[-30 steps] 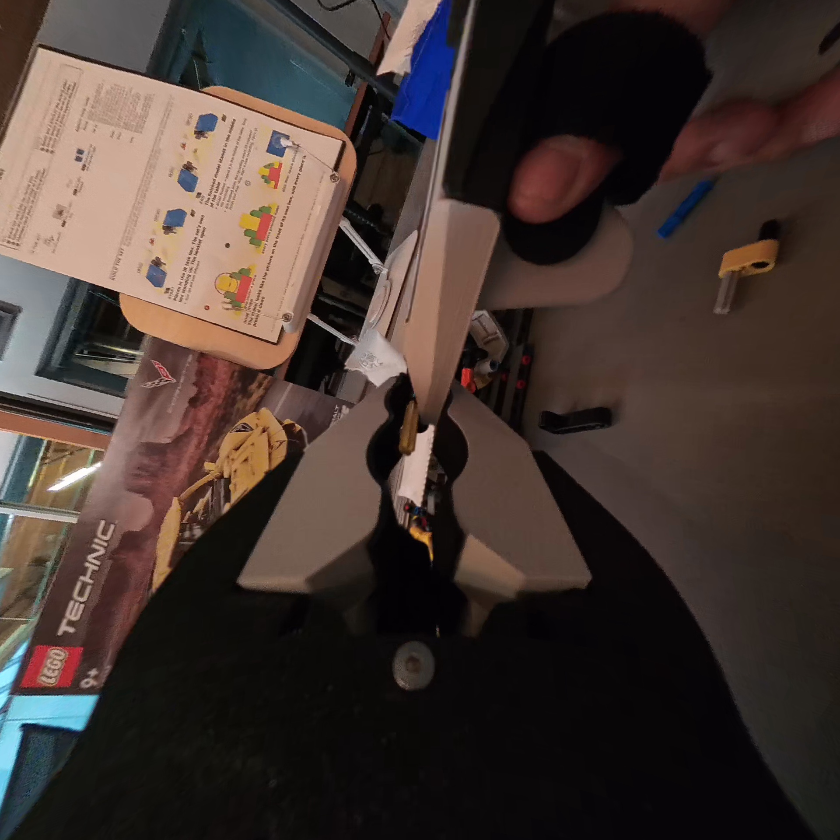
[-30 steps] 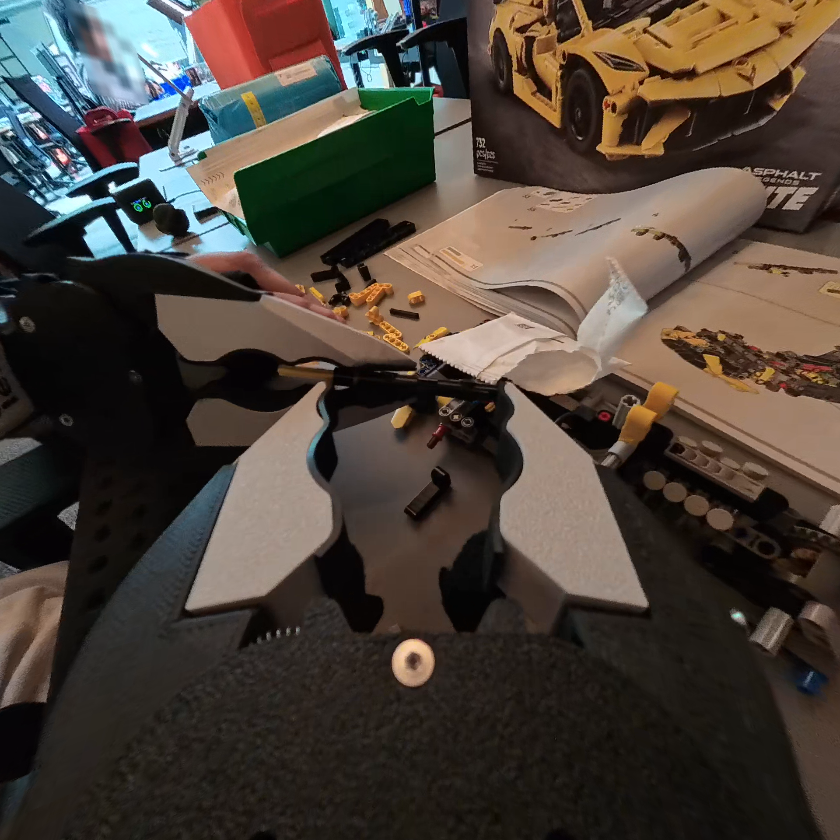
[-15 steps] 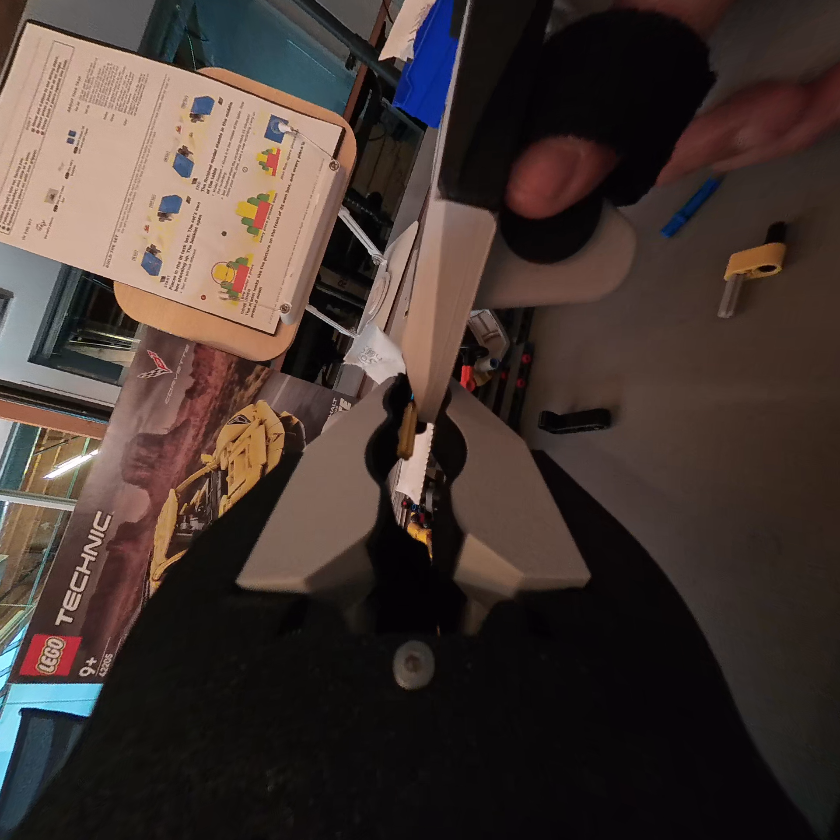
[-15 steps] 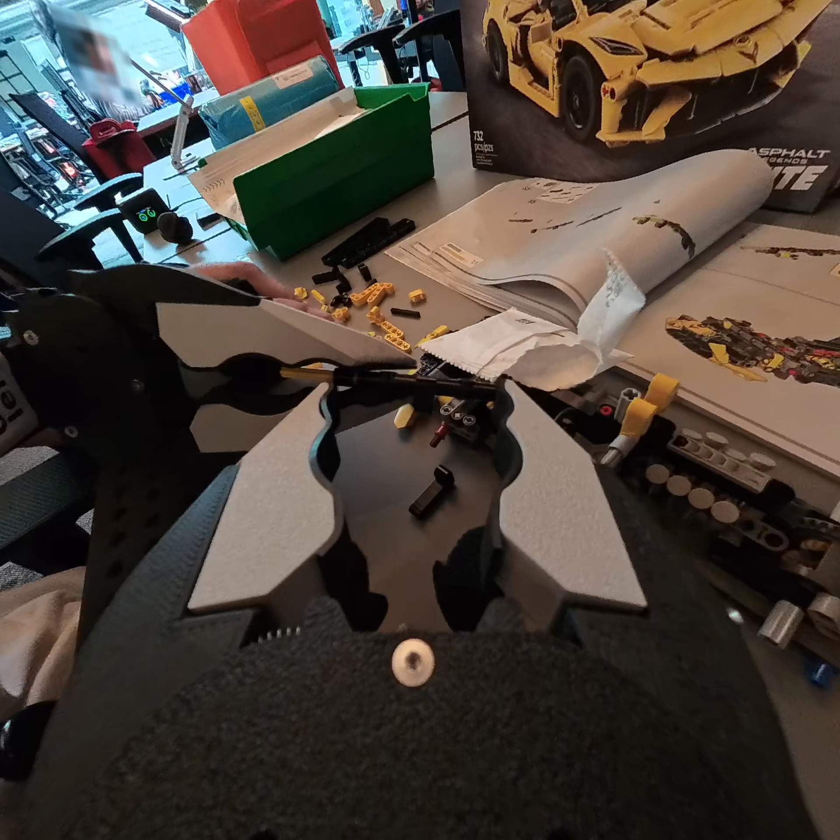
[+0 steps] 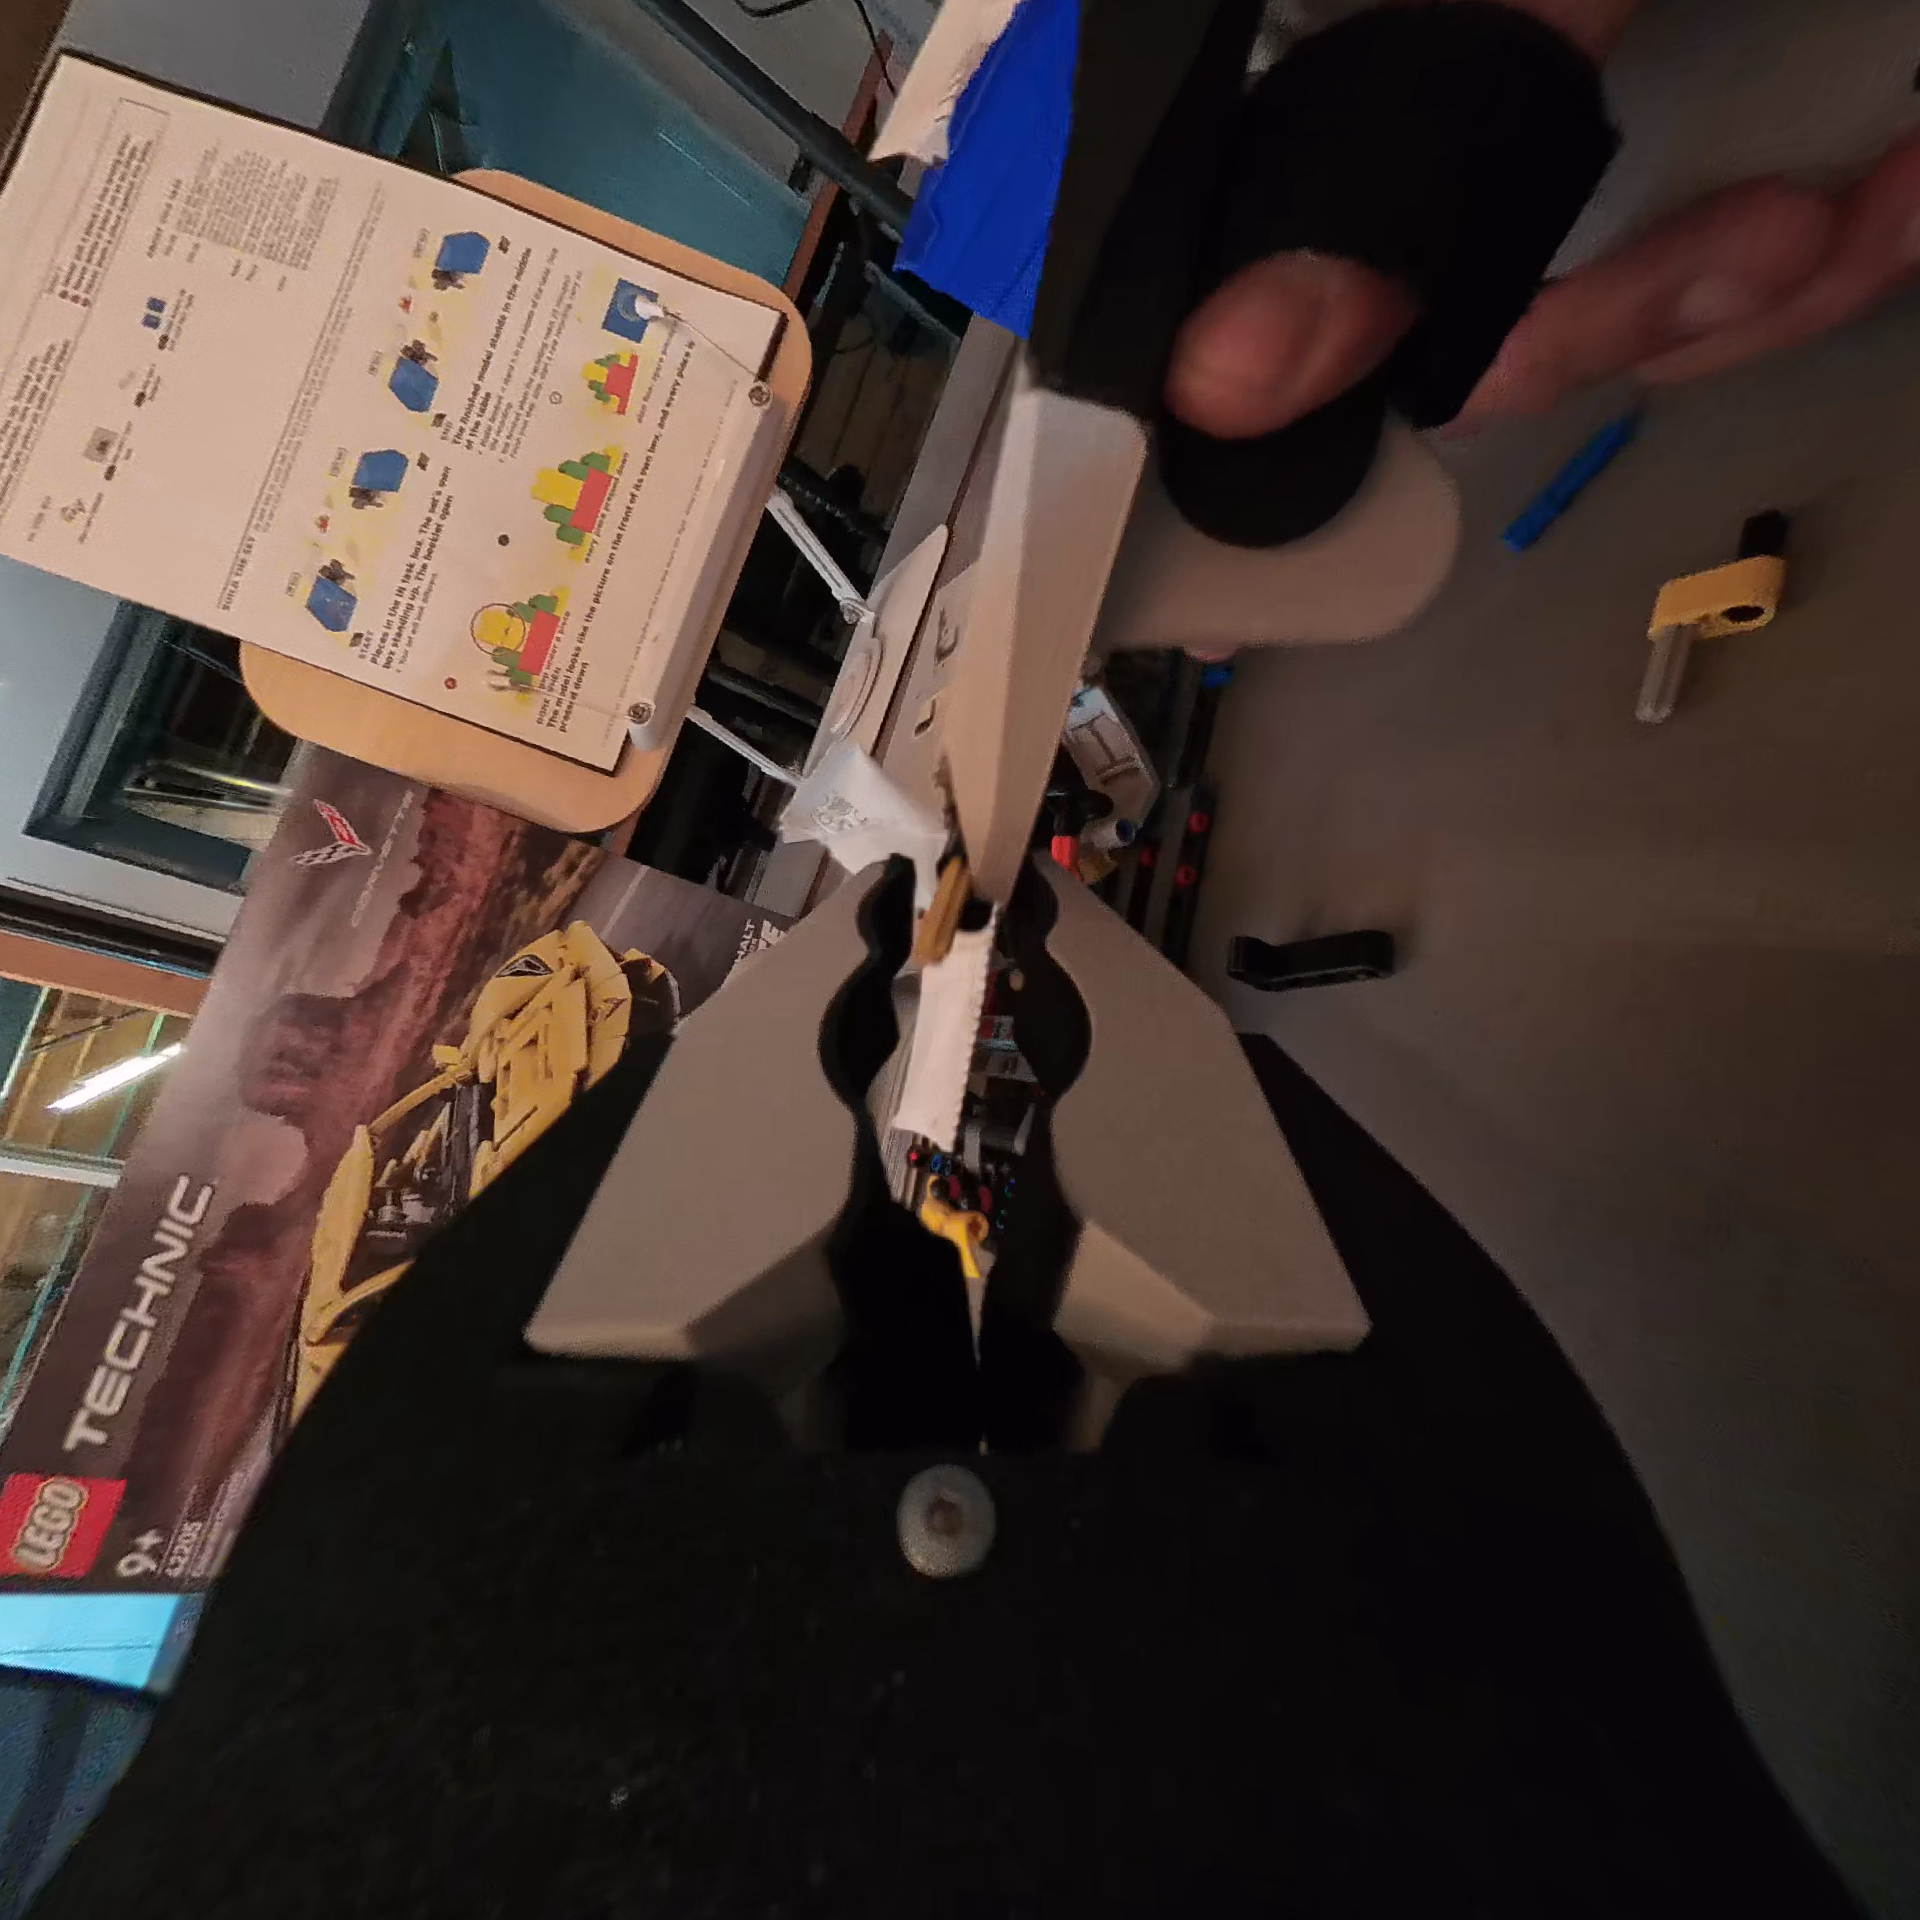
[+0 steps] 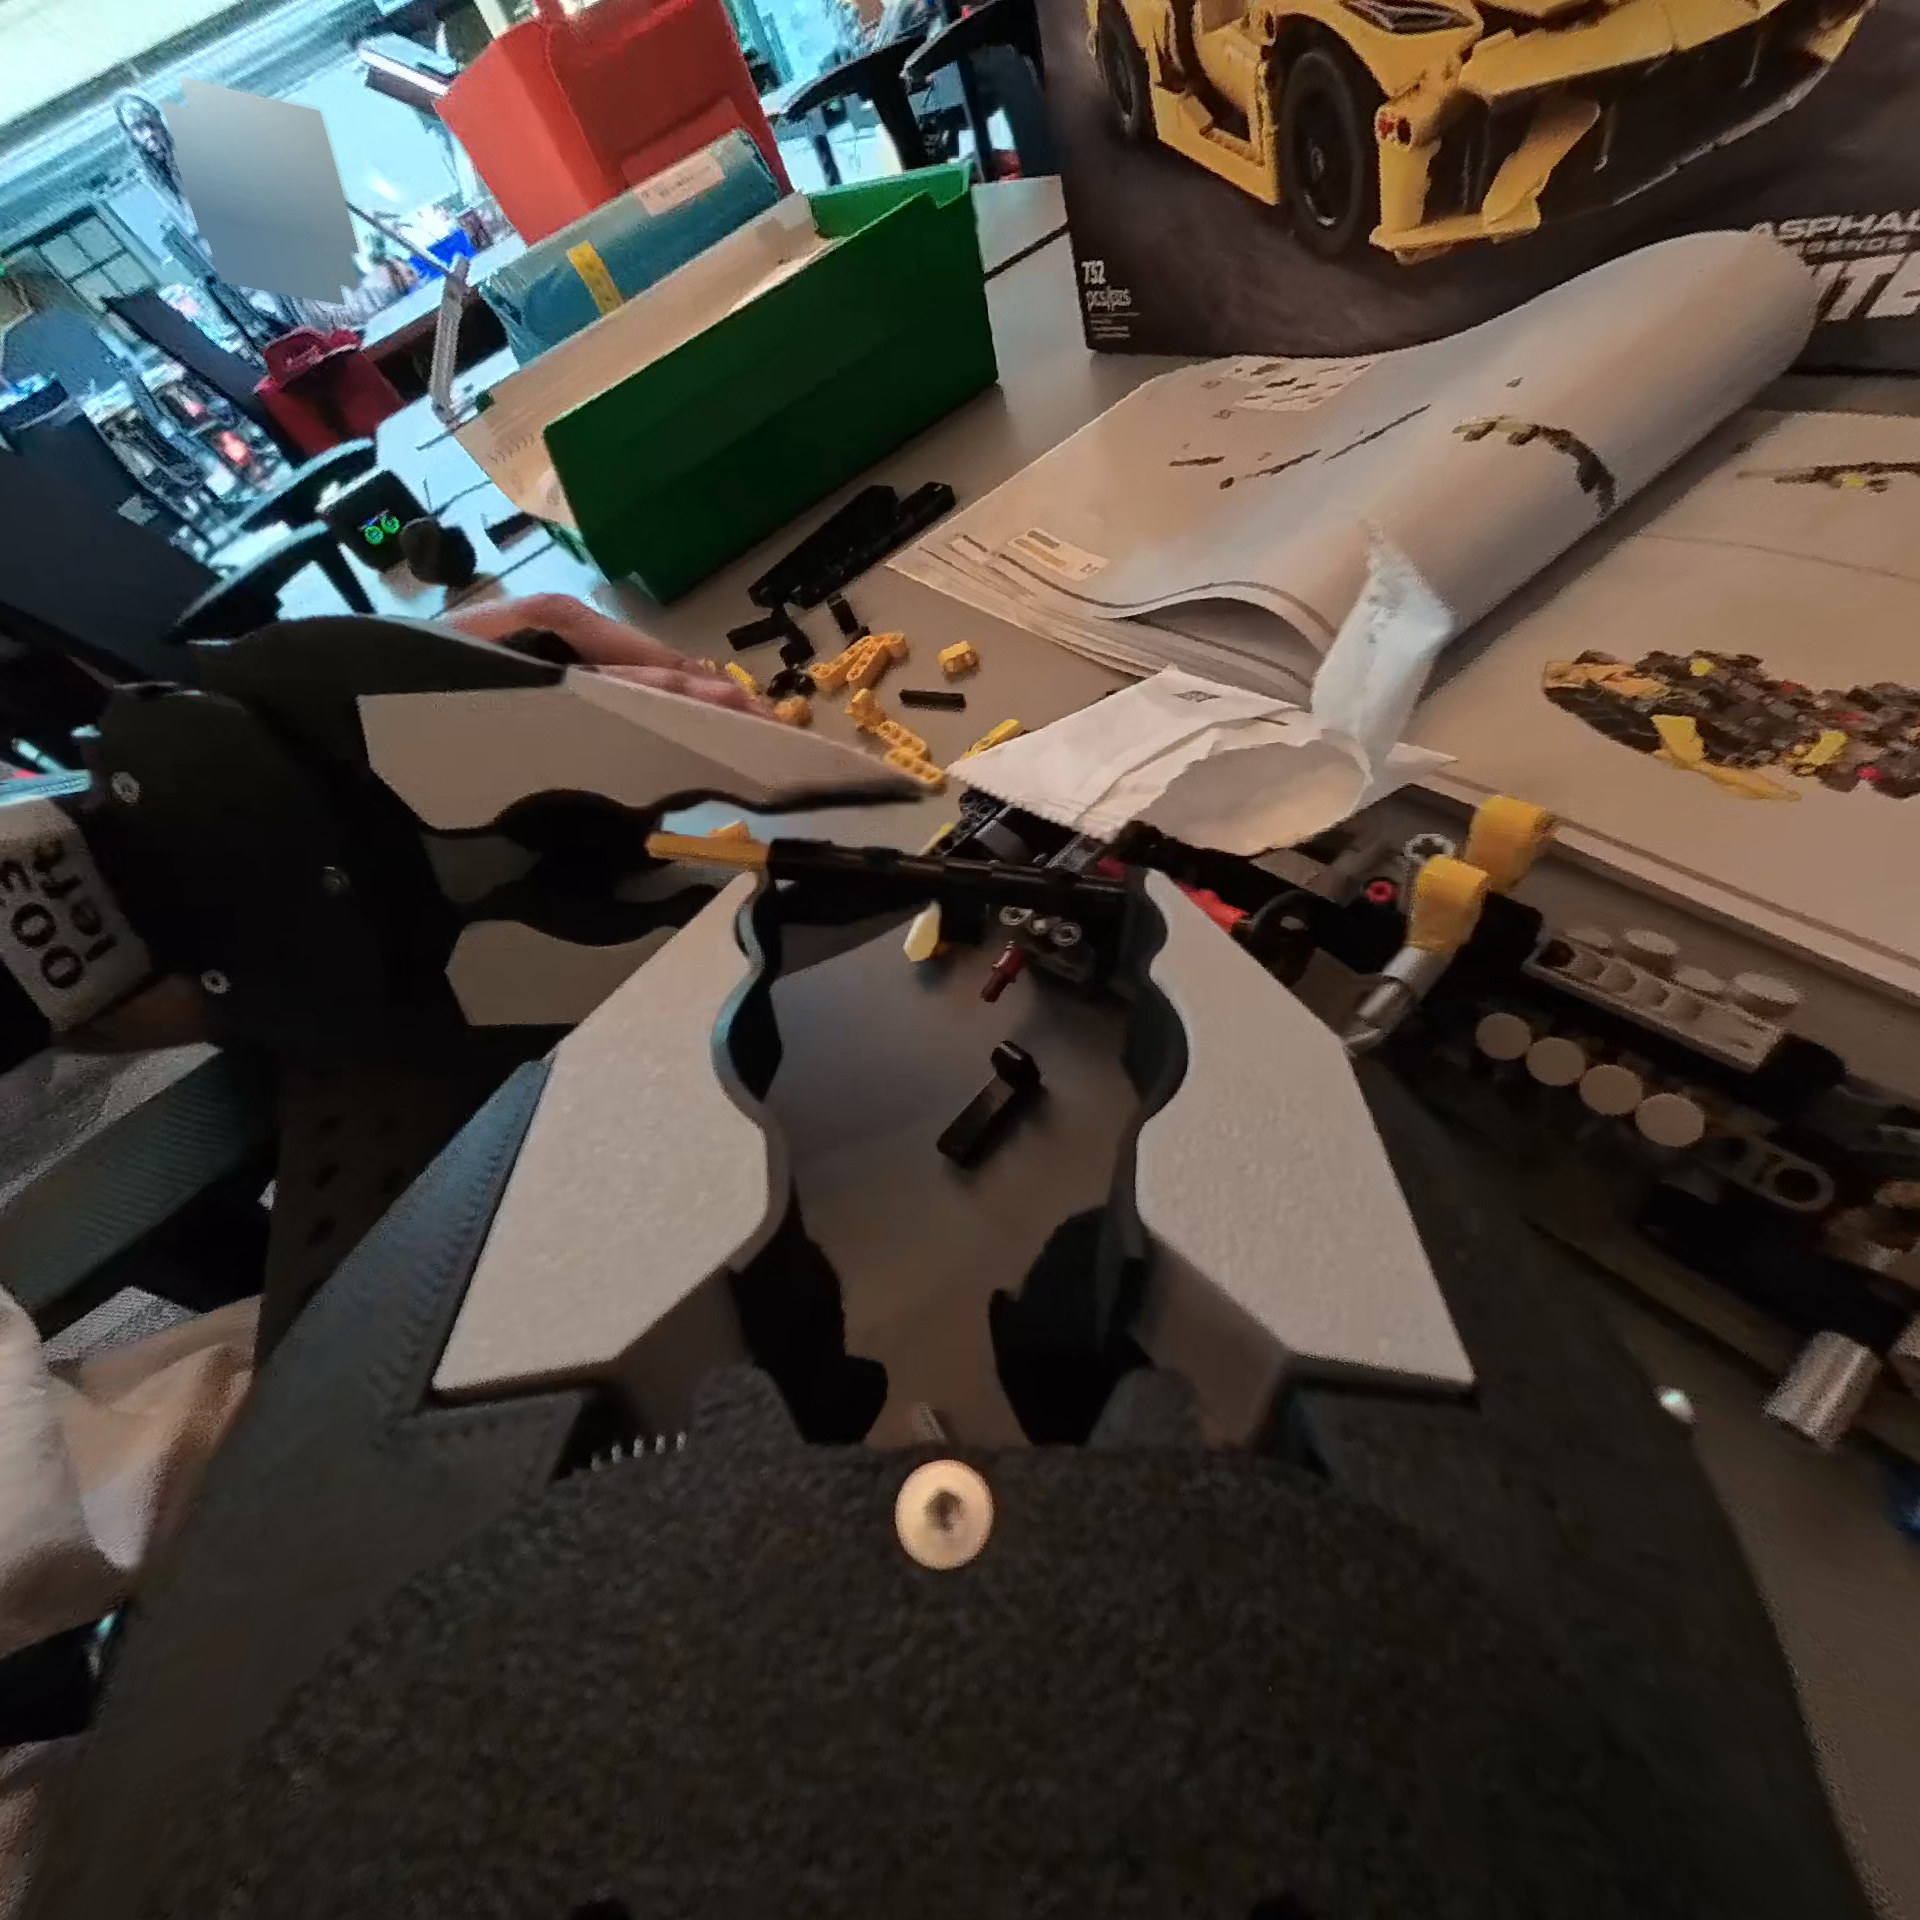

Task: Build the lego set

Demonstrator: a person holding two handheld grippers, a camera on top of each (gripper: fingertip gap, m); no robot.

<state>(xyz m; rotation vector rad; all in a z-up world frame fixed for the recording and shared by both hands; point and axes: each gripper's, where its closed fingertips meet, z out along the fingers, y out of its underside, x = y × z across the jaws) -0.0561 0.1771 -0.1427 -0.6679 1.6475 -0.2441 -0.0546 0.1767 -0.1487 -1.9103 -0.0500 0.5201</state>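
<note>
Grey tabletop (image 6: pixel 894 1195) lies under my right gripper (image 6: pixel 940 894), clenched across a black beam (image 6: pixel 935 868). Its yellow axle (image 6: pixel 707 849) pokes left into my left gripper (image 6: pixel 665 831), which pinches it. Beyond lies the instruction booklet (image 6: pixel 1403 499).

Grey fingers (image 6: pixel 644 1143) on black gripper bodies. Black beam (image 6: pixel 935 868) with a yellow axle (image 6: pixel 707 847) at one end. Green bin (image 6: pixel 769 416); red box (image 6: pixel 603 114); teal roll (image 6: pixel 623 239). Loose yellow and black pieces (image 6: pixel 862 675) on a grey table (image 5: pixel 1558 1039). White bag (image 6: pixel 1195 748). Dark set box (image 5: pixel 312 1039) showing a yellow car. Blue pin (image 5: pixel 1569 483); yellow connector (image 5: pixel 1714 603) on a grey axle.
</note>
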